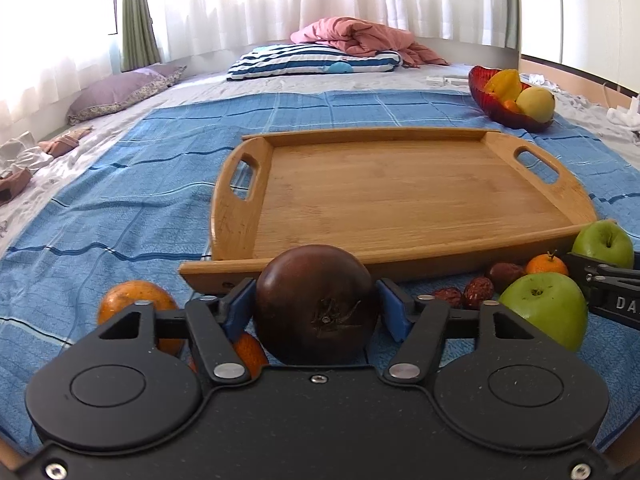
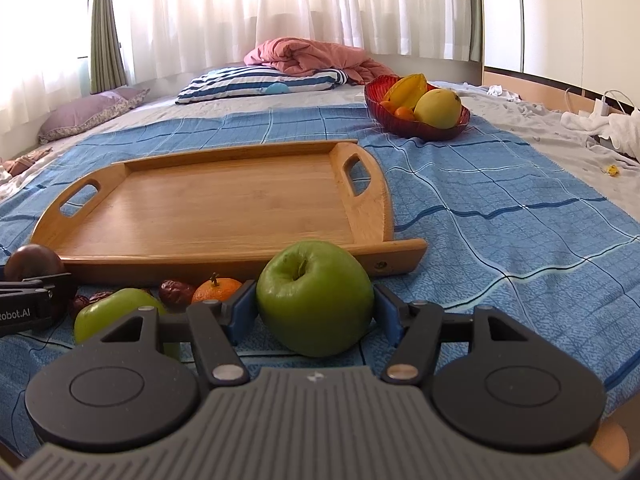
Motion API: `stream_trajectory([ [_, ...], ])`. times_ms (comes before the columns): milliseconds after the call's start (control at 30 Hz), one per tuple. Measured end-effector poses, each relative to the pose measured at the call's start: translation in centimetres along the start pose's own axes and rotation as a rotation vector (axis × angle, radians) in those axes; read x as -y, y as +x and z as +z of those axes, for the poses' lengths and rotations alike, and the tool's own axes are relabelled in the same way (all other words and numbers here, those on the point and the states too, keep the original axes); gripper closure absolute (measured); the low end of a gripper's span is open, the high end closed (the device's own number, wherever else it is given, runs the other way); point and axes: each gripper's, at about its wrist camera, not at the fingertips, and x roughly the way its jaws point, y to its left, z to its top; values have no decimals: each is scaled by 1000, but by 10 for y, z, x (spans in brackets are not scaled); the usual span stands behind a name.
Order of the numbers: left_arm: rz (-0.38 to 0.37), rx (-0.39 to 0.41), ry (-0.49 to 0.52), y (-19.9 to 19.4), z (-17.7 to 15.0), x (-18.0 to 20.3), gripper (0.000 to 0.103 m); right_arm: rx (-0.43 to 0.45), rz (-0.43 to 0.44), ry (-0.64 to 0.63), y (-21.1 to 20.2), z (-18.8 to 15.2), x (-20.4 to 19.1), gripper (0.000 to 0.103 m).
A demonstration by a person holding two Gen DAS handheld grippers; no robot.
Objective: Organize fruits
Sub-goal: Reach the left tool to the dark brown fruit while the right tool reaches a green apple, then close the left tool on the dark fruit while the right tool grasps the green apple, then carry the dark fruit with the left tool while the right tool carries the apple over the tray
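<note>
With my left tongs (image 1: 316, 304) clamped on the dark brown round fruit (image 1: 316, 300) and right tongs (image 2: 315, 312) on the green apple (image 2: 315, 296), either smooth-skinned fruit could slip free when lifted toward the wooden tray (image 1: 400, 196).

Bed (image 2: 520, 128) covered by a blue checked cloth (image 2: 500, 216). On the cloth: empty wooden tray (image 2: 208, 208), red fruit bowl (image 2: 416, 124), and loose fruit along the tray's near edge. Striped pillow (image 2: 260, 84), purple pillow (image 2: 88, 114) and pink blanket (image 2: 312, 56) lie at the far end.
</note>
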Motion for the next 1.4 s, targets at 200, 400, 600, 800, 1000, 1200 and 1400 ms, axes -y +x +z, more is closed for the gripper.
stream_trajectory([
  [200,35,43,38,-3,-7,9,42,-16,-2,-11,4,-1,-2,38],
  [400,17,37,29,-6,-3,6,42,-18,-3,6,2,1,-2,39],
  [600,-1,29,1,-10,2,0,42,-22,11,37,-1,3,3,40],
  [800,-23,41,-20,-18,11,-7,42,1,22,37,-8,10,4,40],
  [1000,-32,64,-49,-25,24,-12,42,31,38,36,-13,21,2,40],
  [1200,-49,86,-61,-27,39,-17,42,49,60,21,-11,34,-4,40],
  [1400,-71,77,-72,-22,55,-23,42,47,109,33,-5,47,-2,40],
])
